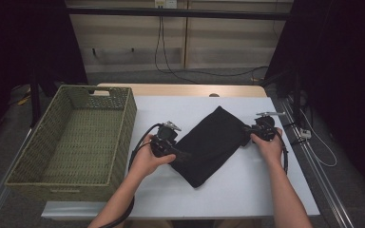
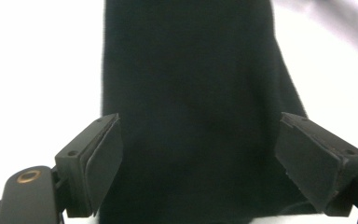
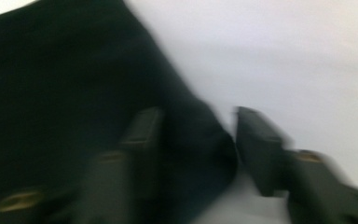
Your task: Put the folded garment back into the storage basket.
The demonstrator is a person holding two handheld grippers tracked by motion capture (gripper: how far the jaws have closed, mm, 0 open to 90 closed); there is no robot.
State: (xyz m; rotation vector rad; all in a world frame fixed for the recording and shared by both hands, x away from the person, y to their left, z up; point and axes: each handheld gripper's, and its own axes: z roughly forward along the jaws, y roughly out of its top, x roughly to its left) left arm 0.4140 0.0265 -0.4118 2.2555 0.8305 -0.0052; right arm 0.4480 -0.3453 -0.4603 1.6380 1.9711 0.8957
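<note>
Green woven basket [image 1: 83, 102] at table's left edge; white table [image 1: 247, 190]; cables [image 1: 171, 66] along back wall.

Plain black cloth [image 1: 211, 145] on a white worktop [image 1: 247, 190], whose far edge shows pale wood. Olive-green woven basket [image 1: 73, 137] with an open lattice weave. Both grippers, left gripper [image 1: 183, 154] and right gripper [image 1: 245, 128], appear black, with brass-coloured fittings, though blur obscures detail.

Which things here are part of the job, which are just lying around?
In the job:
black cloth, folded on the table
left gripper, jaws open at its near edge
right gripper, at its far corner
woven basket, likely where it goes

Lying about:
cables on the floor behind the table
</note>
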